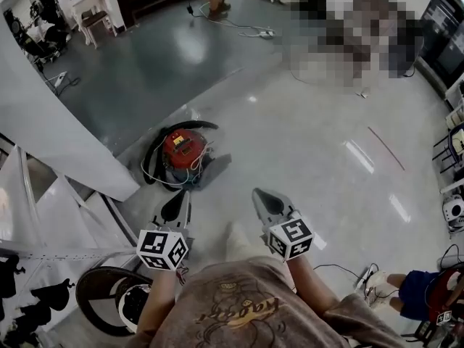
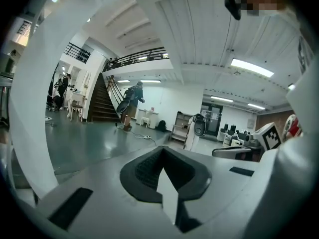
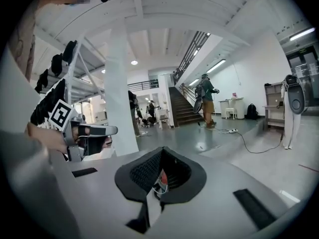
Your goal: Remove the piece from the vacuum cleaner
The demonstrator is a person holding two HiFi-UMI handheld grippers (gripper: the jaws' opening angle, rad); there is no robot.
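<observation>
Pale floor (image 1: 312, 151) carries the red vacuum cleaner (image 1: 183, 151); left gripper (image 1: 176, 207) and right gripper (image 1: 270, 203) hover above, both closed, empty.

Big open hall, part lab and part showroom

A glossy grey floor (image 1: 159, 71) runs to a dark staircase (image 2: 99, 106) that climbs to a railed mezzanine (image 2: 142, 55). Strip lights (image 2: 251, 67) hang under the white ceiling, and a white column (image 3: 119, 93) stands close by. A power strip (image 1: 262, 32) trails its cable over the floor. A white table (image 1: 85, 4) and shelving (image 2: 180, 127) sit at the far edges.
</observation>
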